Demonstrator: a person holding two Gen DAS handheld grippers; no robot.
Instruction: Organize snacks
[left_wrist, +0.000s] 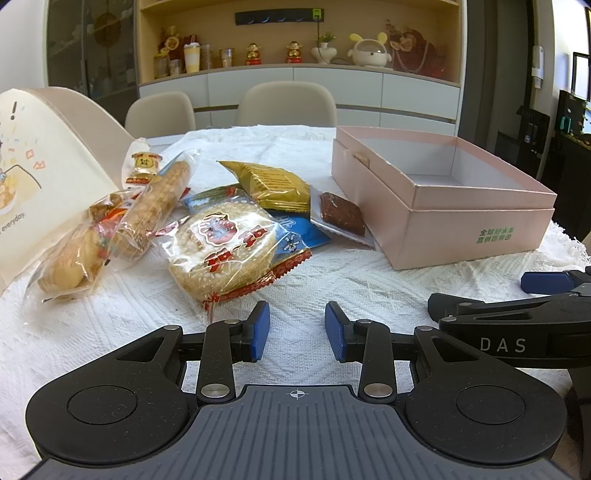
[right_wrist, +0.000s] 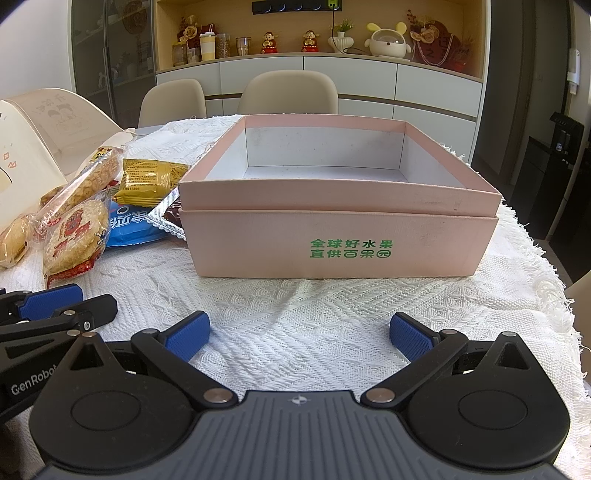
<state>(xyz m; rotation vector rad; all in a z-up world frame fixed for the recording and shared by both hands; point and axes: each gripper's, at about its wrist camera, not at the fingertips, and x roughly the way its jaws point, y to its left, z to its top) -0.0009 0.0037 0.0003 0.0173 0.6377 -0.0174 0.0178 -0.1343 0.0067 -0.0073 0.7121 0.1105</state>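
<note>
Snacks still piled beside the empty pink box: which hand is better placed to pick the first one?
Left, probably. Its tool faces the round rice cracker pack, empty and apart. The right tool faces the pink box, not the snacks.

Both wrist views look low across the table (left_wrist: 332, 280), sharing the pink box (right_wrist: 332, 236).

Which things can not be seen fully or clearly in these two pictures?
- Blue snack packet: mostly covered by the round rice cracker pack in the left wrist view.
- Dark brown bar: largely hidden behind the pink box in the right wrist view.
- Cream printed box: cut by the left edge of the left wrist view.
- Small print on the yellow packet: too small to read.
</note>
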